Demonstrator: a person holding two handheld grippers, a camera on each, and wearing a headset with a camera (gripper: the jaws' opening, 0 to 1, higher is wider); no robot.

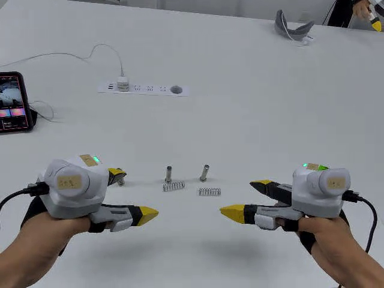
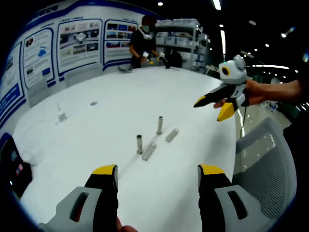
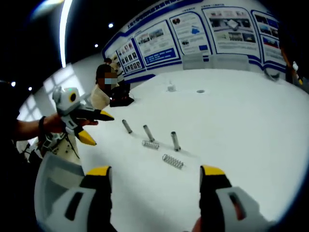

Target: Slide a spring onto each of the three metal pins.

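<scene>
- White table holds standing pins, two springs lying just beside them.
- Your left gripper and right gripper flank them, both spread wide.
- Behind stands a poster wall.

The white table carries three metal pins, two springs, a power strip and a phone.

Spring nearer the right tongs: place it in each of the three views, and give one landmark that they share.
Head view: the spring lies right of centre, just below the right-hand pin.
Left gripper view: the farther spring, mid-picture, just right of the farther pin.
Right gripper view: the nearest spring, centre, just below the nearest pin.
Shared landmark: that pin beside it.
</scene>
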